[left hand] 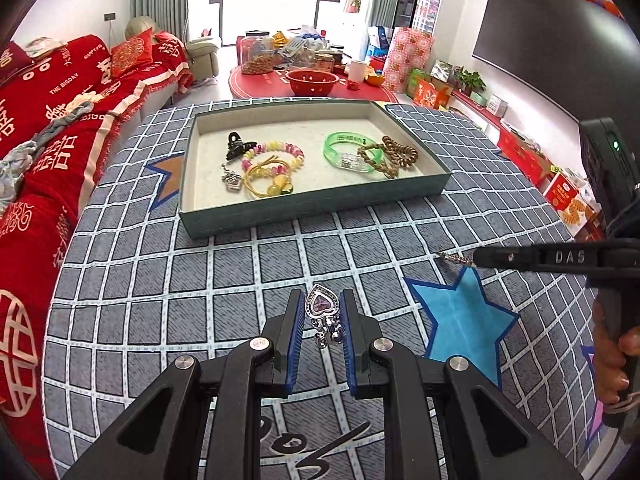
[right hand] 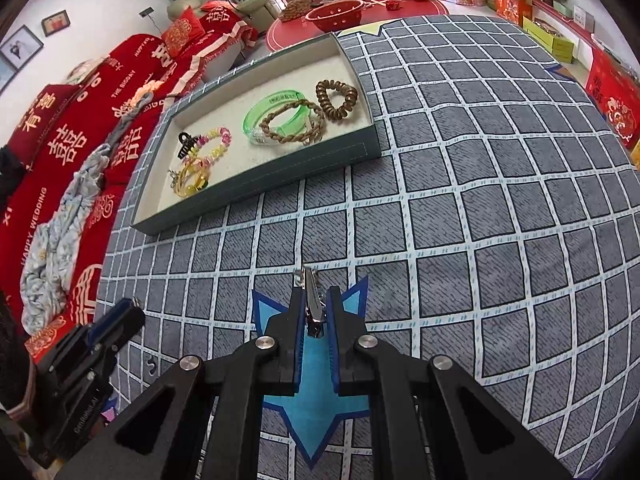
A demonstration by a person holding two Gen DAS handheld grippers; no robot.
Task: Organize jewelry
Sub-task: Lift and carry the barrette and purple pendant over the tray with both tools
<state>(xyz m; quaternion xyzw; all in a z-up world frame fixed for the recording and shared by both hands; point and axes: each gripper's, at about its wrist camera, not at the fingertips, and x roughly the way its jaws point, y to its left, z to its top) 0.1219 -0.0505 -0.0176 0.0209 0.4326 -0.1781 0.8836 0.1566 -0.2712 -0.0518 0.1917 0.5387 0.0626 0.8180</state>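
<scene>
A heart-shaped silver pendant [left hand: 321, 306] with a purple stone sits between the blue pads of my left gripper [left hand: 320, 300], which is closed on it low over the checked cloth. My right gripper [right hand: 314, 300] is shut on a silver hair clip [right hand: 311, 300] above a blue star patch [right hand: 316, 384]; its tip shows in the left wrist view [left hand: 456, 259]. The green tray [left hand: 320, 206] holds a black claw clip [left hand: 239, 145], a beaded bracelet [left hand: 280, 151], a yellow hair tie [left hand: 267, 182], a green bangle [left hand: 348, 152], a braided bracelet and a brown coil tie [left hand: 402, 151].
The tray [right hand: 260, 184] stands at the far side of the round table with the grey checked cloth [left hand: 240, 264]. A red sofa [left hand: 52, 120] runs along the left. A red mat with jars and a red bowl [left hand: 313, 81] lies beyond the table.
</scene>
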